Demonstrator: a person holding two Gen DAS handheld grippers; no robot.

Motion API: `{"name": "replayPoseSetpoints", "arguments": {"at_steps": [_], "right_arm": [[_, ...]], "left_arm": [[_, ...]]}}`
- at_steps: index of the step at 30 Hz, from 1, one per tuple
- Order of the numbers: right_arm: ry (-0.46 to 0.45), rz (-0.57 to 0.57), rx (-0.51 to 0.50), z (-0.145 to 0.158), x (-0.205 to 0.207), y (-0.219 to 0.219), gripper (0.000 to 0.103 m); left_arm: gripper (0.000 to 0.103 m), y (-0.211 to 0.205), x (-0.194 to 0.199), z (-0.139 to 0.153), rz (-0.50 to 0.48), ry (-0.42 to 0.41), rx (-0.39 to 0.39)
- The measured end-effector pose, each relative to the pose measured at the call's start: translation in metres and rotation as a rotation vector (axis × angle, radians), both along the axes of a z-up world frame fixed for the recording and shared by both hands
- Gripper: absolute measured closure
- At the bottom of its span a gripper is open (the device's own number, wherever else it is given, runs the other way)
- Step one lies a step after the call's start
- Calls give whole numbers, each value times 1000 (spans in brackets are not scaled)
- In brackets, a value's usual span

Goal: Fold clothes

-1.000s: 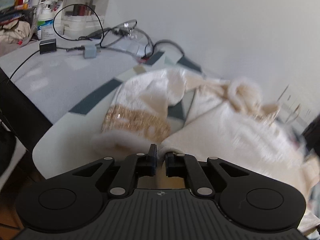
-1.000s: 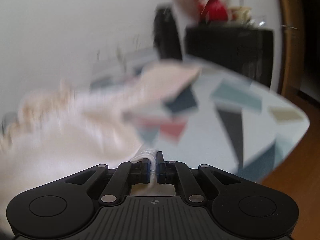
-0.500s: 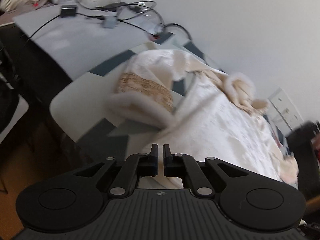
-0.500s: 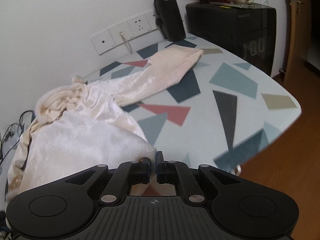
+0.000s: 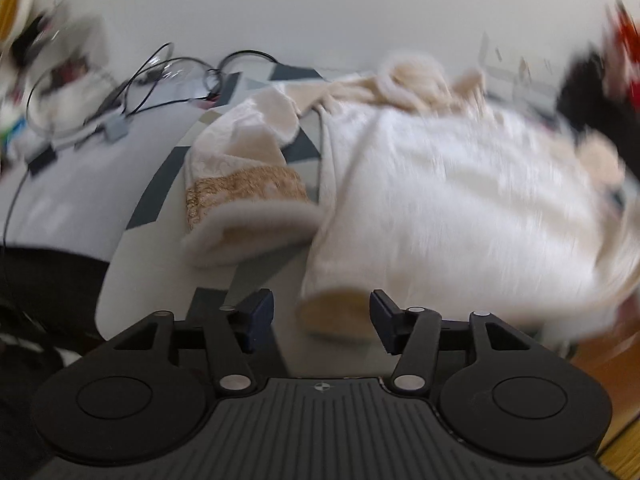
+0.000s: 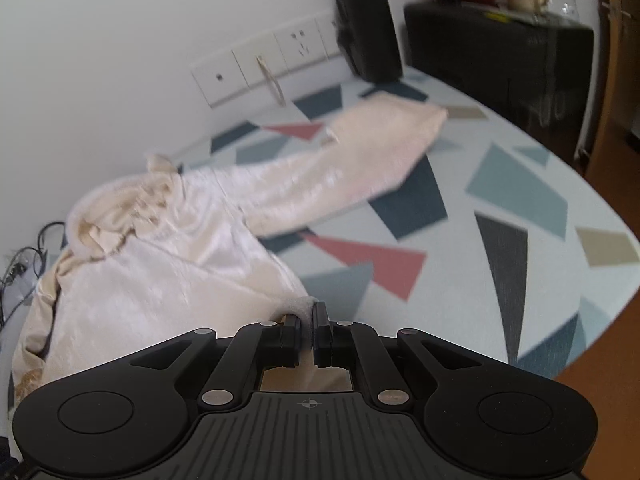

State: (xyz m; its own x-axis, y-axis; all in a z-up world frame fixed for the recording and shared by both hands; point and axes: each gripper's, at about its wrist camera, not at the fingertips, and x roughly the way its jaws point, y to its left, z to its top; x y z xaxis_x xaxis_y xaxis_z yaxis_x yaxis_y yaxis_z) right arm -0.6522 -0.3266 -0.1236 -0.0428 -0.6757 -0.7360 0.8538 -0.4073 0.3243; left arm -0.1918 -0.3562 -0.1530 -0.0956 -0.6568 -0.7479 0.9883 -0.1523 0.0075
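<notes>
On the patterned table [image 6: 520, 184]: cream fur-trimmed jacket [image 6: 160, 280], spread back-up, collar toward the wall.
Left gripper [image 5: 322, 316]: jaws just opened, parted, hem corner lying loose between them, unpressed.
Right gripper [image 6: 307, 330]: clamped on the hem's fur edge.
Progress: barely begun; right sleeve [image 6: 360, 168] outstretched, left sleeve [image 5: 244, 184] bent alongside the body; no fold visible.
Unclear: left view motion-blurred; jacket front hidden underneath.

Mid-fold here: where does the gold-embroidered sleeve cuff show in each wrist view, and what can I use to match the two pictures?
Left wrist: the gold-embroidered cuff lies left of centre, on the table beside the garment's body.
Right wrist: only a gold patch at the far lower-left edge, probably that cuff; too small to be sure.
Shared landmark: the ruffled collar of the cream garment.
</notes>
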Motion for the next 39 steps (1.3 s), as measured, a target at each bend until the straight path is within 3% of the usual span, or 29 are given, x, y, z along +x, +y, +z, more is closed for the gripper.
{"name": "replayPoseSetpoints", "arguments": {"at_steps": [3,10,11,12,13,17,20,28,31,33,36,39], "right_arm": [[25,0,-3,-2,2,2,98],[-8,-77,-7,-11,-13,18,98],[-15,-88,-4,-14,-15,20,98],[-17,-96,5,-18,-16,23,98],[-19,-102,14,-22,-18,24,98],[-45,-133,60,-37,-26,29,98],[-116,-186,53,-40,-40,28,98],[-259,-230,34,-43,-65,-22,98],[-316,-220,-19,-25,-71,-73,98],[-315,-203,-100,6,-74,-123,98],[-259,-160,-326,99,-75,-186,98],[-237,-123,-663,209,-72,-190,98]], "left_arm": [[48,-7,-4,-12,-10,-49,12],[49,-34,3,-32,29,-17,23],[61,-35,0,-31,21,-10,21],[88,-36,-3,-30,11,-2,21],[95,-37,-7,-28,6,-4,27],[96,-37,-13,-1,40,53,-26],[96,-48,-8,28,63,113,-69],[96,-117,19,14,217,298,61],[97,-166,15,37,236,307,-2],[97,-205,14,79,246,315,-102],[97,-250,17,169,260,344,-316],[97,-241,29,268,213,425,-544]]}}
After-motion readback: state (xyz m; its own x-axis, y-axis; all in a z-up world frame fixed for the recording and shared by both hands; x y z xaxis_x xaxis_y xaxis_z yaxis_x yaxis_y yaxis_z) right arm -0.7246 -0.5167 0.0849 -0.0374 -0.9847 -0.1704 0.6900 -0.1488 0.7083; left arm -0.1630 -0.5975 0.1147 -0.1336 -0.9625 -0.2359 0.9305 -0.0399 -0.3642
